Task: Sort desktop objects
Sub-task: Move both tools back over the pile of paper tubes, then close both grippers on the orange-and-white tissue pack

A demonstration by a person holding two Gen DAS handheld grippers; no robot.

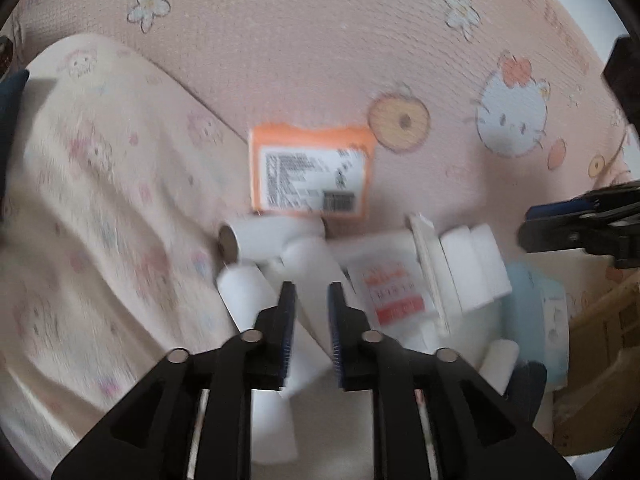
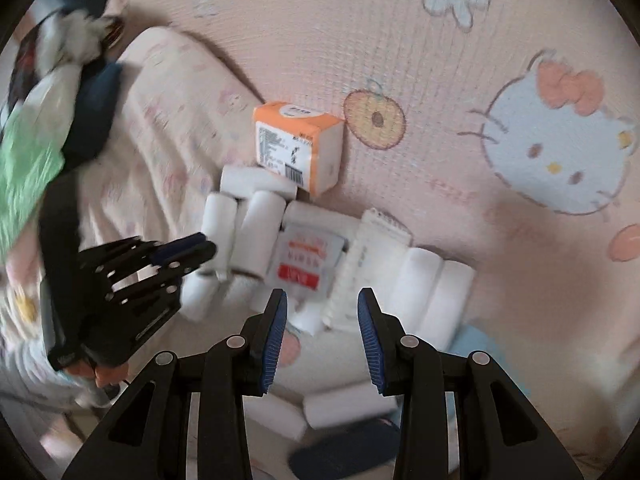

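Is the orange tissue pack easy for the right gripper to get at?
Probably not directly: the orange tissue pack lies beyond a cluster of white rolls, which sit between it and the right gripper. Coming from above looks free.

Waffle-textured cloth sheet (image 2: 320,40) (matt), glossy orange pack (image 2: 298,144)

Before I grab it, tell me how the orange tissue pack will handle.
The orange tissue pack looks like soft wrapped paper, so it is probably light and will squash somewhat under the pads. Its boxy shape suggests it will slide, not roll. A white roll lies against it, so a push would likely nudge that roll too.
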